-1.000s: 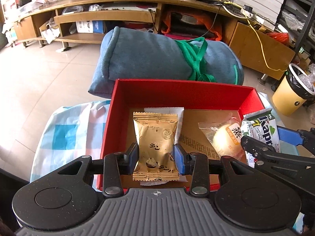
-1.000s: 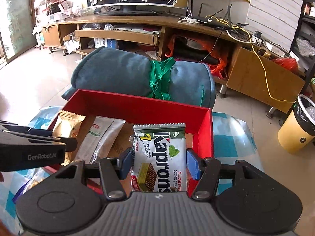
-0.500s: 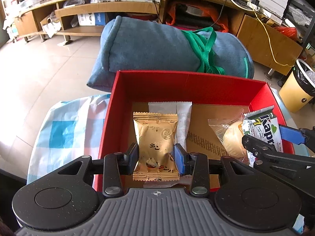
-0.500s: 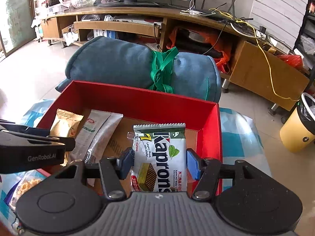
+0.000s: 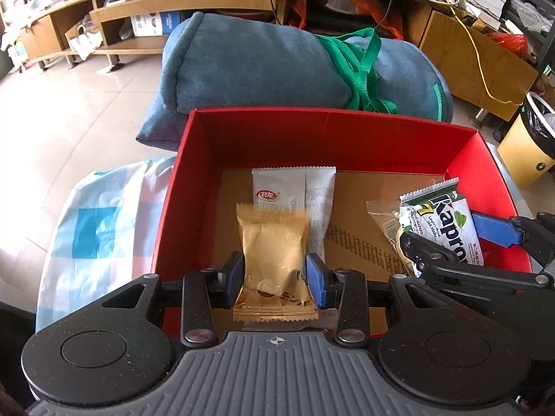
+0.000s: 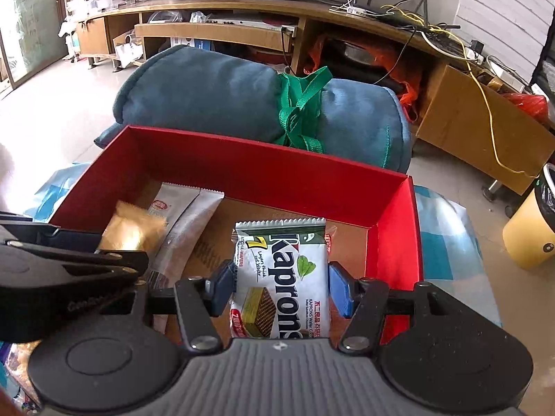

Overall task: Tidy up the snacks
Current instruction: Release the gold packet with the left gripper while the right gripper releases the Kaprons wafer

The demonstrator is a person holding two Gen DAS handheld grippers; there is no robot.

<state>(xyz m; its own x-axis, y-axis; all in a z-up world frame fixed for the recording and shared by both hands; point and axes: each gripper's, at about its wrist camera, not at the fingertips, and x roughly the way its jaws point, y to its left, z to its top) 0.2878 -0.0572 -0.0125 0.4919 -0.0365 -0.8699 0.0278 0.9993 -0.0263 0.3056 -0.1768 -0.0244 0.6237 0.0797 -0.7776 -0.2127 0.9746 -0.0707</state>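
Note:
A red box with a brown cardboard floor stands on a blue-and-white checked cloth. My left gripper is shut on a gold snack packet, held over the box's left part. My right gripper is shut on a white-and-green Kaprons wafer pack, held over the box's right part. A white sachet lies on the box floor behind the gold packet. A clear-wrapped round pastry lies on the floor under the wafer pack.
A rolled blue blanket tied with green straps lies just behind the box. The checked cloth spreads left and right of the box. A yellow bin stands on the floor at the right. A long wooden TV bench lines the back.
Both grippers have sunk toward the box with their packets still held. The box fills more of both views.

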